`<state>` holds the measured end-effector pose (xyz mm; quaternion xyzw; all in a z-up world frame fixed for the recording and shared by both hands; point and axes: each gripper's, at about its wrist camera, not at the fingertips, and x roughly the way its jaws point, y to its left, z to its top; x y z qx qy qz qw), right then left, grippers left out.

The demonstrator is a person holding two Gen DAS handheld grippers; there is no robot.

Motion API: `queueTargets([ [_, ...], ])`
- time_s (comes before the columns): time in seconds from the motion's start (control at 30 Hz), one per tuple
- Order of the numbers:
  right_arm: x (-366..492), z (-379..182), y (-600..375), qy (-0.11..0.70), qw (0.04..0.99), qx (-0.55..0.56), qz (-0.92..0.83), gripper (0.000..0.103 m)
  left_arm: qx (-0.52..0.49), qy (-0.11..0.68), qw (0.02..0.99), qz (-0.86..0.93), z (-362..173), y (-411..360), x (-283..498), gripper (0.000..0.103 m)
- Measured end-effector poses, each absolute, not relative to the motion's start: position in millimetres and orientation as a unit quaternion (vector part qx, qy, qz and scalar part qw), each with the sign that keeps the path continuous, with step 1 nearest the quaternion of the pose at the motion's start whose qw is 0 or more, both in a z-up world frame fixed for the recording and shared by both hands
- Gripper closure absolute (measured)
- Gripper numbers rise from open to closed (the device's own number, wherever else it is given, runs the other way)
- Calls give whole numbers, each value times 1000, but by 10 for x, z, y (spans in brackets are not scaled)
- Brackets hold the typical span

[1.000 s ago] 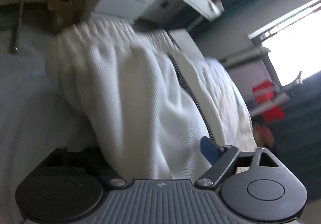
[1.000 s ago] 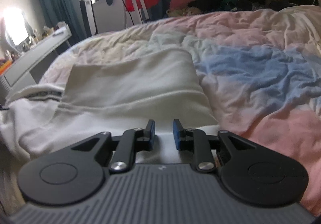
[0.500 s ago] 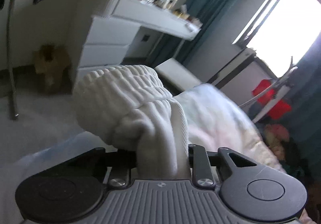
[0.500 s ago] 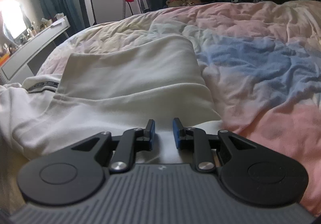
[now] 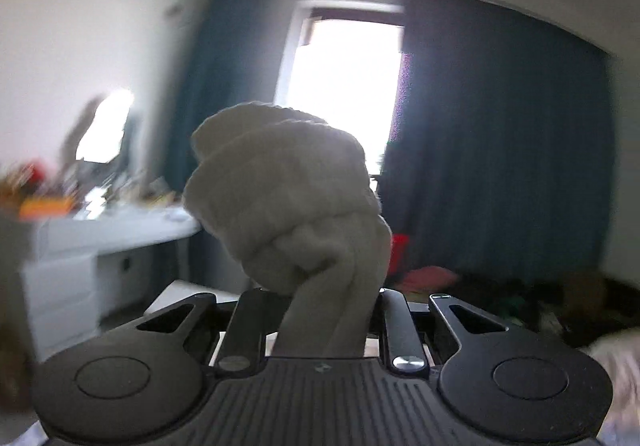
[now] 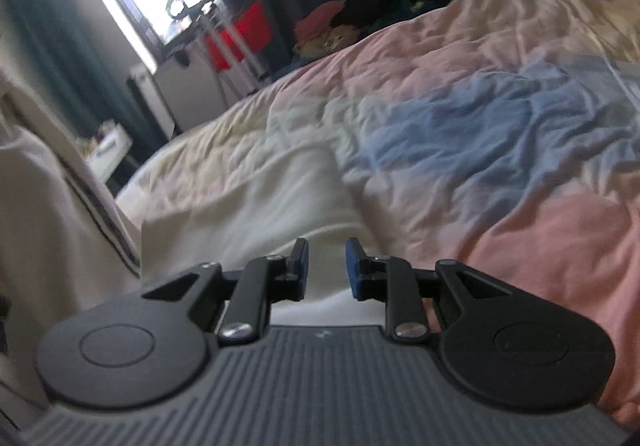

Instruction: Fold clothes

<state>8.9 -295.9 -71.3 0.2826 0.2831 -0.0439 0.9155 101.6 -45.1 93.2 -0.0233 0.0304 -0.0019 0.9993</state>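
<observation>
My left gripper (image 5: pixel 324 310) is shut on a bunched part of a white ribbed garment (image 5: pixel 288 202) and holds it raised in the air, facing the window. Its fingertips are hidden by the cloth. In the right wrist view the same white garment (image 6: pixel 256 202) lies partly flat on the bed, and its left part (image 6: pixel 48 214) rises out of the frame at the left edge, with a dark stripe along it. My right gripper (image 6: pixel 326 266) is just above the flat cloth, its blue pads (image 6: pixel 354 266) a small gap apart with nothing between them.
The bed has a rumpled pink, blue and cream quilt (image 6: pixel 500 134). A white dresser (image 5: pixel 80 246) with clutter stands left. Dark curtains (image 5: pixel 500 146) flank a bright window (image 5: pixel 340 86). A red item on a stand (image 6: pixel 236 34) and piled clothes (image 6: pixel 360 22) are beyond the bed.
My left gripper has lifted the bunched cloth up and swung to face the window. My right gripper has tilted and stayed over the flat cloth, its gap unchanged.
</observation>
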Motion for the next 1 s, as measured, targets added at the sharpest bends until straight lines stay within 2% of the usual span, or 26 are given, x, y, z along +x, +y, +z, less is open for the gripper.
queueTargets([
  [0.1, 9, -712, -3170, 269, 905, 323, -57, 79, 59, 34, 996, -59, 562, -1273, 878, 83],
  [0.23, -104, -749, -3474, 251, 884, 387, -72, 79, 143, 102, 974, -139, -242, -2072, 720, 83],
  [0.33, -172, -797, -3625, 246, 871, 418, -79, 79, 200, 156, 952, -171, -792, -2442, 728, 83],
  [0.43, -222, -867, -3737, 246, 856, 447, -81, 79, 236, 138, 946, -173, -1012, -2543, 699, 80],
  [0.5, -232, -916, -3803, 242, 842, 476, -75, 79, 245, 142, 941, -187, -1020, -2500, 731, 69],
  [0.53, -238, -933, -3824, 239, 836, 489, -74, 79, 251, 150, 936, -196, -1016, -2441, 744, 53],
  [0.57, -244, -952, -3846, 236, 829, 501, -74, 78, 259, 161, 930, -204, -1009, -2375, 752, 29],
  [0.6, -253, -975, -3868, 231, 822, 515, -73, 78, 264, 175, 924, -214, -1014, -2267, 767, 20],
  [0.63, -263, -1001, -3890, 226, 815, 529, -70, 77, 268, 191, 916, -227, -1030, -2121, 786, 15],
  [0.7, -295, -1073, -3937, 219, 792, 568, -57, 62, 279, 216, 903, -247, -1006, -1886, 813, 14],
  [0.77, -359, -1145, -3971, 212, 763, 609, -41, 31, 294, 230, 895, -242, -988, -1678, 870, 12],
  [0.83, -427, -1181, -3955, 201, 747, 633, -27, 17, 300, 230, 897, -227, -964, -1493, 932, 11],
  [1.0, -488, -1131, -3774, 227, 760, 609, -25, 17, 302, 218, 911, -175, -919, -1057, 796, 9],
])
